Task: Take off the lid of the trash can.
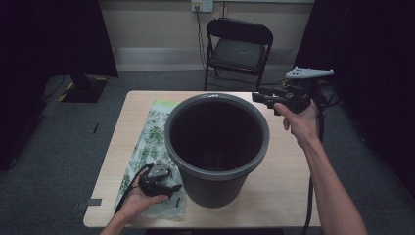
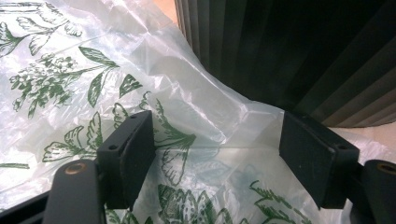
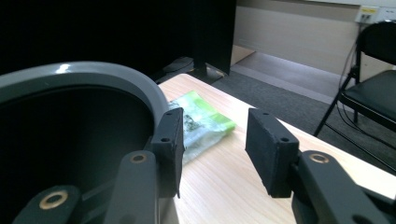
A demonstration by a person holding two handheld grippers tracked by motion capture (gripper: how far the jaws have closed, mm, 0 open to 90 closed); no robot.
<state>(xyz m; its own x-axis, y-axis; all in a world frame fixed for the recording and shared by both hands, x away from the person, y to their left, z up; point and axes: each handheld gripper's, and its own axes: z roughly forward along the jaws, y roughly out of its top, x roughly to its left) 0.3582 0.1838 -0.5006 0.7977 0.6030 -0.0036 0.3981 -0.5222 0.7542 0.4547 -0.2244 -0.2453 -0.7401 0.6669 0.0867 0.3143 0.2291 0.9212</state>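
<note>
High view: left gripper (image 1: 169, 187) rests wide open and empty on the bag (image 1: 147, 147), which lies flat beside the bin (image 1: 218, 147). Right gripper (image 1: 264, 99) hovers open and empty at the rim. Judged risk: a shallow pinch slips off the thin film, or a pull tips the bin.

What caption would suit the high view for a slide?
A person holds two grippers, left gripper over a leaf-printed plastic bag, right gripper beside a grey bin.

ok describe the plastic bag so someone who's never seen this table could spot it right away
Start at the light wooden table and find the big dark grey bin at its centre. The plastic bag lies flat along the bin's left side, under the left tongs. It is the one thin, see-through sheet, printed with green leaves.
</note>
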